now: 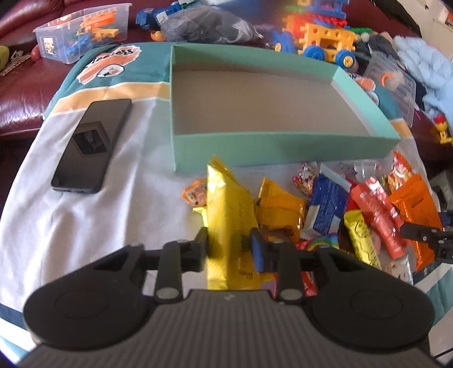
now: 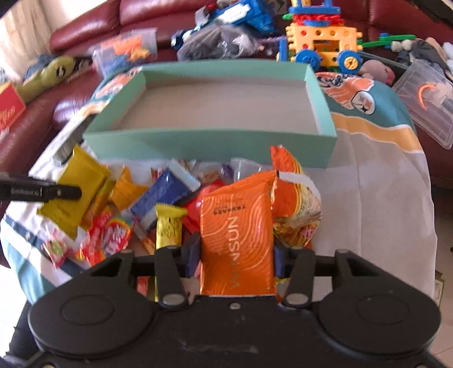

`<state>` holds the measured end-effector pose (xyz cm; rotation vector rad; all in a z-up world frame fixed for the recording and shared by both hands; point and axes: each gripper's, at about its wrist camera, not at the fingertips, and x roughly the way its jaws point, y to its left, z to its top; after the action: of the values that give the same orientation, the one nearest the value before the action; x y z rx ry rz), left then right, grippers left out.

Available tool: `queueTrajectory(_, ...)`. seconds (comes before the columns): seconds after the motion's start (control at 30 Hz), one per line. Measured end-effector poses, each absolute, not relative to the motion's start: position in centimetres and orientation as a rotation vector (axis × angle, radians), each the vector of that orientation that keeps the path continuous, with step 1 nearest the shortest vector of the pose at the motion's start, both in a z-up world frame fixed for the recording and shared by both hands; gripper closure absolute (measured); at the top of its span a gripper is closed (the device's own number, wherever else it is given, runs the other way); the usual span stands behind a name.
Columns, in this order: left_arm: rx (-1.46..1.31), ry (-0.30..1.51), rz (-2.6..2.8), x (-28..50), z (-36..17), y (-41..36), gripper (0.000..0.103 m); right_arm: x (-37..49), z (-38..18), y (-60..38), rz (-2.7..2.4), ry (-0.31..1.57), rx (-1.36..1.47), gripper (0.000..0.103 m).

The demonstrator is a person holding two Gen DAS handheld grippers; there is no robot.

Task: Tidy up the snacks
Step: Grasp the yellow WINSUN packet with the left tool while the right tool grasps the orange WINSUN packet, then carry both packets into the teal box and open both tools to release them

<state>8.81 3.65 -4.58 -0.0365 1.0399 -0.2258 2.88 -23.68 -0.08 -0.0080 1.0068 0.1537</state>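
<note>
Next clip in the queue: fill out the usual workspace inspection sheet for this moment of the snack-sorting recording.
Surface: white, teal and yellow printed cloth spread over the work area.
Job's things: teal box, open, nothing inside; snack pile on the cloth in front of it.
Clutter: black phone lying flat left of the box.
Grippers: left hand-held gripper closed on a yellow packet; right hand-held gripper closed on an orange packet.
Cables: nothing seen.
Surroundings: dark red sofa; clear toy bin; block-built toy car; dark plastic bag.
</note>
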Motion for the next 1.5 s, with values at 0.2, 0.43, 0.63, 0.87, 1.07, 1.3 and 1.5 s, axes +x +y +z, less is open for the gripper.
queueTrajectory(0.2, 0.020, 1.064, -0.187, 8.6, -5.6, 3.1, 0.030, 3.0, -1.1, -23.8, 0.130, 1.031, 0.036, 0.041)
queueTrajectory(0.43, 0.017, 1.078, -0.220, 9.4, -6.2, 2.8, 0.045, 2.5, -0.4, -22.8, 0.101, 1.002, -0.044, 0.026)
queueTrajectory(0.63, -0.034, 1.090, -0.265, 9.4, -6.7, 3.8, 0.050, 2.7, -1.7, -22.7, 0.136, 1.024, -0.071, 0.024)
queueTrajectory(0.87, 0.010, 1.090, -0.232, 9.6, -6.6, 3.1, 0.041, 2.4, -2.3, -23.6, 0.171, 1.019, -0.070, 0.053)
queueTrajectory(1.07, 0.035, 1.077, -0.250, 8.6, -5.9, 3.1, 0.053, 1.8, -1.4, -25.1, 0.177, 1.020, 0.070, 0.054)
queueTrajectory(1.3, -0.028, 1.037, -0.232, 7.3, -3.6, 4.7, 0.053, 0.7, 0.6, -25.2, 0.189, 0.979, 0.114, 0.054)
queueTrajectory(1.5, -0.033, 0.968, -0.243, 9.2, -0.2, 5.1, 0.053, 2.6, 4.1, -25.0, 0.216, 0.908, 0.118, 0.054)
